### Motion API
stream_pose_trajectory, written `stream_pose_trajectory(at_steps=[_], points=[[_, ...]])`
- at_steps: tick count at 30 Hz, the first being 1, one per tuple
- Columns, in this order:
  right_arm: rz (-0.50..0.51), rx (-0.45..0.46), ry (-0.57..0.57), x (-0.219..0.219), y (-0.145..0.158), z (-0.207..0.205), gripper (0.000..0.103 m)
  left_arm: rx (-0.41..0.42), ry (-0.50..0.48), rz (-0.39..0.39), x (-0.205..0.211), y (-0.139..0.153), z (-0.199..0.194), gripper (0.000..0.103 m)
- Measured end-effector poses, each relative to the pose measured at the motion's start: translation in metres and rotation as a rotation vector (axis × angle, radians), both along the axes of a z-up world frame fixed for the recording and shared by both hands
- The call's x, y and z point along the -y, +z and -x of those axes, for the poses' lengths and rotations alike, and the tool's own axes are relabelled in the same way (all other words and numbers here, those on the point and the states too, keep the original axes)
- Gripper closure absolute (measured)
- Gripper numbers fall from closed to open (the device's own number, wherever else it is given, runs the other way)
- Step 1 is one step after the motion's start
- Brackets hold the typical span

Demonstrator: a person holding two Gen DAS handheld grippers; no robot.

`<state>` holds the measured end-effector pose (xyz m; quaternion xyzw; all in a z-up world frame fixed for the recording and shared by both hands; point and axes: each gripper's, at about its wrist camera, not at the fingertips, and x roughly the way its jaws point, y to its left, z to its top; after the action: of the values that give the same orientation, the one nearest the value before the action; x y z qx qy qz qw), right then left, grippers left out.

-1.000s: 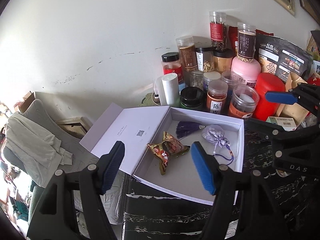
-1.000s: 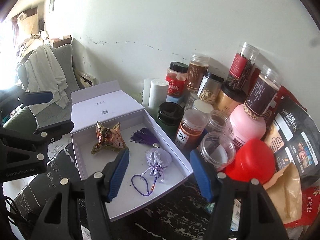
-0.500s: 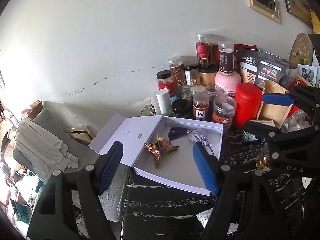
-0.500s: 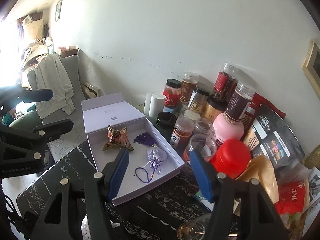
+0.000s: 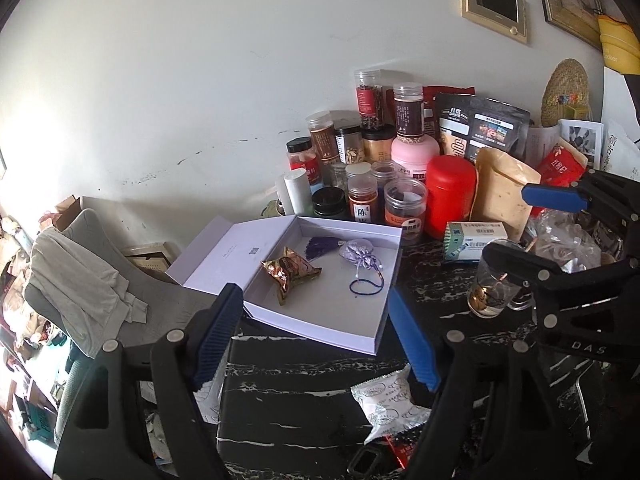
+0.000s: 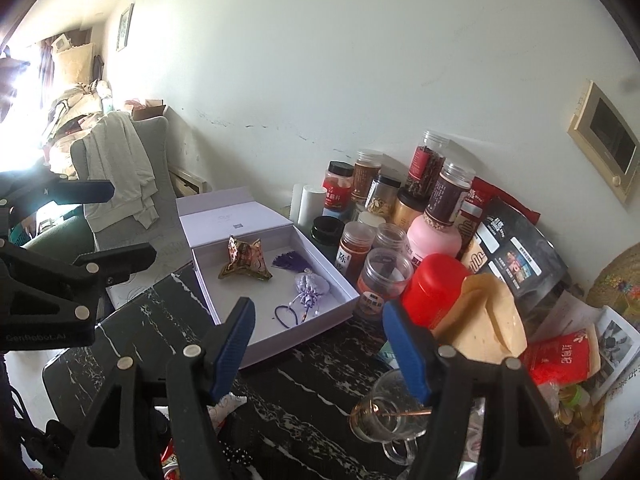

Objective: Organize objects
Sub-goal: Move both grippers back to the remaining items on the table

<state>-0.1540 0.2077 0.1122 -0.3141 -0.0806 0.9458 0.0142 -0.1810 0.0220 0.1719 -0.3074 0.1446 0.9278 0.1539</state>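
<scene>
Grey chair (image 5: pixel 132 280) draped with pale garment (image 5: pixel 80 280).

Lilac box (image 5: pixel 320 320) showing a purple tassel (image 5: pixel 320 245) and gold wrapper (image 5: pixel 290 272); black surface (image 5: pixel 304 392) streaking white; red canister (image 5: pixel 450 196) glowing.

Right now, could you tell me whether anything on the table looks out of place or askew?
Yes. The white box sits skewed, its open lid hanging past the table's edge. A white snack packet lies loose in front of it, apart from the crowded jars at the wall.
</scene>
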Motion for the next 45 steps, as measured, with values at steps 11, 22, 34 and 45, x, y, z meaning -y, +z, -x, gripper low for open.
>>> stream_pose_trajectory(at_steps=[11,22,34,45], points=[[-0.007,-0.001,0.026,0.010,-0.015,-0.059,0.035,0.050,-0.004,-0.019,0.010,-0.025,-0.056,0.028],[0.016,0.050,0.048,0.019,-0.047,-0.092,0.035,0.093,0.019,0.000,0.020,-0.065,-0.098,0.026],[0.056,0.120,0.078,0.024,-0.095,-0.108,0.035,0.209,0.020,-0.030,0.034,-0.127,-0.110,0.026],[0.090,0.193,0.085,0.025,-0.145,-0.115,0.035,0.275,-0.005,-0.060,0.039,-0.178,-0.107,0.026]])
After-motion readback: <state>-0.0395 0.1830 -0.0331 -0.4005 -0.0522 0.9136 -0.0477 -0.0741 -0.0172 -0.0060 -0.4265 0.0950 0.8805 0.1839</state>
